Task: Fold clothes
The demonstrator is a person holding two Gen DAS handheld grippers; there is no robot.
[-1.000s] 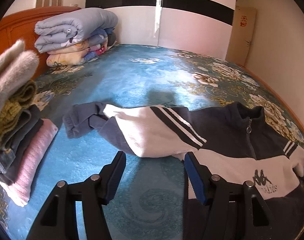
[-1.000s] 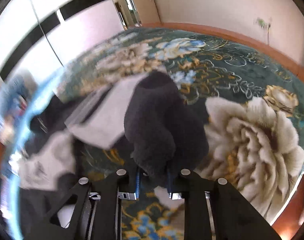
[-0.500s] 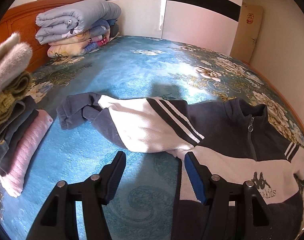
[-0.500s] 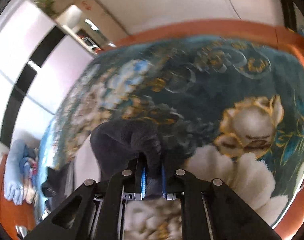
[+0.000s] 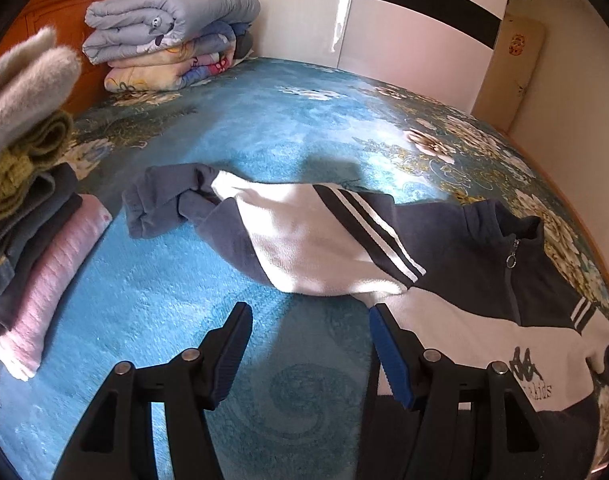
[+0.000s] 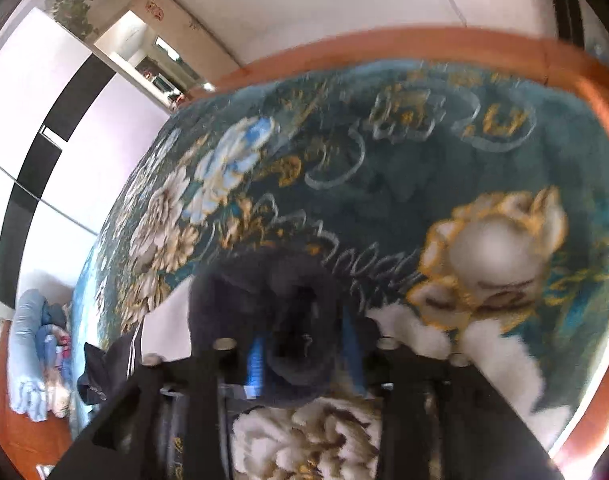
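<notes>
Lying spread across the blue flowered bedcover (image 5: 264,128) is a navy-and-white zip sweatshirt (image 5: 456,264), front side up, its printed logo toward the near edge in the left wrist view. One sleeve (image 5: 264,224) stretches out sideways across the bed, white in the middle with two white stripes near the shoulder, ending in a crumpled navy cuff (image 5: 160,200).

Left gripper (image 5: 310,344): jaws stand wide apart, nothing between them. It hovers over bare bedcover just beside the sweatshirt's lower body, the blue pad (image 5: 388,356) of one finger close to the white fabric edge; contact cannot be told.

Right gripper (image 6: 302,344): jaws have just been opening. The other sleeve's dark cuff (image 6: 288,312) sits bunched between the blue pads (image 6: 254,360), but gaps show on both sides, so the cuff looks let go rather than pinched. The view is motion-blurred, so this reading is not sharp. The cuff lies over the large cream flower pattern (image 6: 504,248) near the bed's wooden edge (image 6: 424,42).

Surroundings: a stack of folded clothes (image 5: 28,216) (pink knit at bottom, dark items, green knit, pale fluffy piece on top) sits beside the outstretched sleeve's end, apart from it. Folded quilts (image 5: 168,32) are piled against the wooden headboard (image 5: 60,12). A black-banded white wardrobe (image 5: 404,28) stands beyond the bed.
</notes>
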